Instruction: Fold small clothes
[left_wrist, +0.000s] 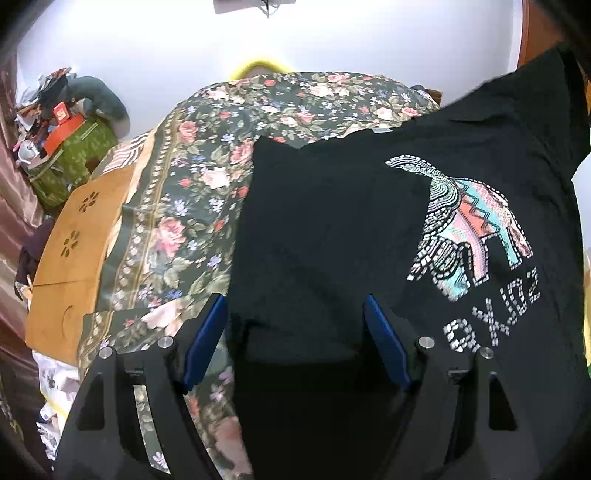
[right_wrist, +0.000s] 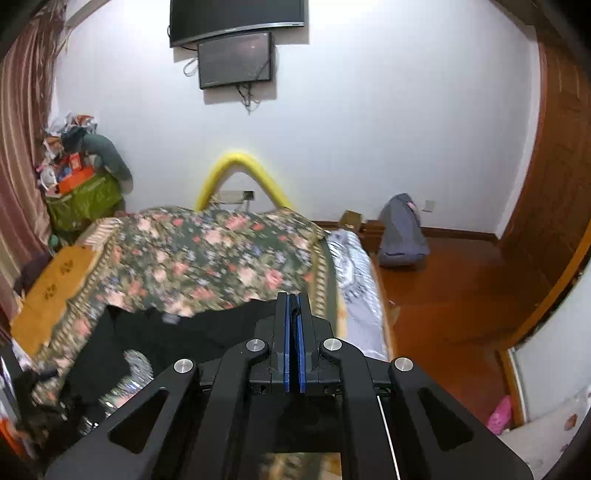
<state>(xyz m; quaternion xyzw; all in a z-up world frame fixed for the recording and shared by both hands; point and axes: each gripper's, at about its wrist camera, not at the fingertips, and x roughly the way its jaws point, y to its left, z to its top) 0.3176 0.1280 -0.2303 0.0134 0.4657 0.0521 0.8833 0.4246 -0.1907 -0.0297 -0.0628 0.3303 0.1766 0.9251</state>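
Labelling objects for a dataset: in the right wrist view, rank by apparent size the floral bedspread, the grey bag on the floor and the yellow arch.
1. floral bedspread
2. grey bag
3. yellow arch, unsure: partly hidden, looks similar to the bag.

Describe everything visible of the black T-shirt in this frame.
The black T-shirt looks like soft knit fabric with a studded, multicoloured elephant-like print and studded lettering on the front. It lies print-up on the floral bedspread, partly lifted at one side. The right tool is shut on a pinch of its dark fabric; the left tool is open over its near edge, not gripping.
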